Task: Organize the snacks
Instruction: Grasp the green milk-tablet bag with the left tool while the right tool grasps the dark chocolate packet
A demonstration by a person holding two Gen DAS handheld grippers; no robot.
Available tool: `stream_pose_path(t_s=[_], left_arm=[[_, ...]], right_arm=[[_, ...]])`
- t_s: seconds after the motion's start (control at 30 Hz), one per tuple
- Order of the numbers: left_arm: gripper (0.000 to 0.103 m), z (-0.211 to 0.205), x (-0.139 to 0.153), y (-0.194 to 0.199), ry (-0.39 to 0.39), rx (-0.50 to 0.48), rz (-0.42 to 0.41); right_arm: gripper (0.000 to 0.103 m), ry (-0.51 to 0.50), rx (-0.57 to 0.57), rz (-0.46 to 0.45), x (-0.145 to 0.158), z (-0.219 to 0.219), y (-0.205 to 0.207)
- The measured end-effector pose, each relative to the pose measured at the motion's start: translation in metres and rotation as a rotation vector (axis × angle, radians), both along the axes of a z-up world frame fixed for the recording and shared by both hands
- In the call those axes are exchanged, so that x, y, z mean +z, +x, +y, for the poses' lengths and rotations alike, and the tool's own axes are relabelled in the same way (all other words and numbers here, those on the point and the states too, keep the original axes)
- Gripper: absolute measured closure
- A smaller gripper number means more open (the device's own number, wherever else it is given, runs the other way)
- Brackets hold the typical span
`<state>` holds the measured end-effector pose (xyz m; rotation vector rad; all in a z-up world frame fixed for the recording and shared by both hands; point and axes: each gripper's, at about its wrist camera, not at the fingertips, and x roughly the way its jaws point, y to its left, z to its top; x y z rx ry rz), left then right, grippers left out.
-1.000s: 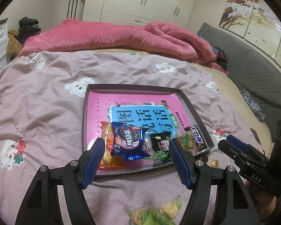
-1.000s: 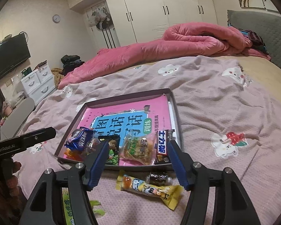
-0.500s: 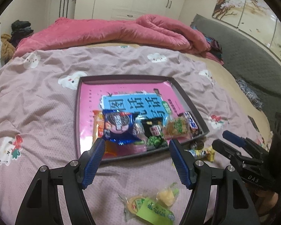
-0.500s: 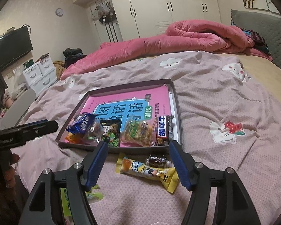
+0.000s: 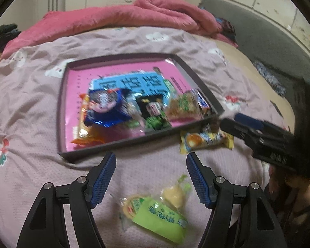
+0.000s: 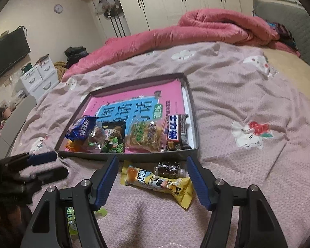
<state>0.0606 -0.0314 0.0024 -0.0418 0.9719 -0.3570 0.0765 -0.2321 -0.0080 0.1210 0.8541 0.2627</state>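
Observation:
A dark shallow tray (image 5: 61, 111) (image 6: 193, 111) lies on the bed, lined with a pink and blue booklet and holding several snack packs along its near edge. My left gripper (image 5: 151, 172) hangs open over the bedspread, and a green and clear snack pack (image 5: 155, 212) lies just below its fingers. My right gripper (image 6: 152, 177) is open above a yellow snack bar (image 6: 157, 183) and a small dark wrapped sweet (image 6: 168, 168), both lying on the bedspread before the tray. Neither gripper touches anything. The yellow bar (image 5: 205, 140) also shows in the left wrist view, beside the right gripper's fingers (image 5: 250, 124).
A rumpled pink quilt (image 6: 196, 29) lies across the far side of the bed. A grey headboard (image 5: 258, 37) runs along the right. White drawers (image 6: 39, 76) and a wall television (image 6: 6, 55) stand at the left. A person's hand (image 5: 289, 188) holds the right gripper.
The left gripper has drawn back and sunk, so the tray sits farther up its view and the green pack has come between its fingers. The right view has shifted slightly toward the yellow bar.

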Motion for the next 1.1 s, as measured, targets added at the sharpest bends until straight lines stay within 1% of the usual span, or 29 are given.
stream_pose_path(t_s=[0.03, 0.07, 0.1, 0.2, 0.4, 0.5, 0.7, 0.9, 1.0, 1.03, 1.07, 1.1], left_arm=[[0.031, -0.003, -0.002, -0.001, 0.008, -0.012, 0.004], [0.031, -0.006, -0.003, -0.002, 0.013, -0.024, 0.008], [0.031, -0.010, -0.005, -0.003, 0.023, -0.042, 0.012], [0.031, -0.020, -0.010, -0.006, 0.056, -0.080, 0.014], [0.031, -0.038, -0.024, -0.012, 0.136, -0.163, 0.035], [0.031, -0.042, -0.028, -0.012, 0.155, -0.181, 0.042], [0.031, -0.047, -0.036, -0.014, 0.189, -0.223, 0.065], [0.031, -0.053, -0.045, -0.011, 0.197, -0.250, 0.088], [0.031, -0.056, -0.048, -0.011, 0.209, -0.259, 0.085], [0.031, -0.056, -0.049, -0.011, 0.208, -0.258, 0.086], [0.032, -0.056, -0.050, -0.010, 0.206, -0.257, 0.087], [0.036, -0.056, -0.051, -0.010, 0.204, -0.255, 0.087]], right_arm=[[0.036, -0.007, -0.006, 0.022, -0.003, 0.000, 0.004], [0.039, -0.004, -0.008, 0.044, -0.008, -0.001, 0.008], [0.045, -0.007, -0.015, 0.062, -0.011, -0.002, 0.010], [0.055, -0.008, -0.027, 0.102, -0.019, -0.003, 0.018], [0.064, -0.033, -0.013, 0.152, -0.028, -0.002, 0.032], [0.066, -0.057, -0.003, 0.168, -0.032, 0.001, 0.037], [0.067, -0.091, 0.042, 0.204, -0.037, 0.004, 0.040], [0.067, -0.117, 0.101, 0.254, -0.040, 0.007, 0.048], [0.067, -0.112, 0.115, 0.276, -0.041, 0.007, 0.053], [0.067, -0.105, 0.115, 0.276, -0.041, 0.006, 0.054], [0.069, -0.103, 0.113, 0.272, -0.041, 0.006, 0.053], [0.072, -0.106, 0.115, 0.261, -0.040, 0.006, 0.052]])
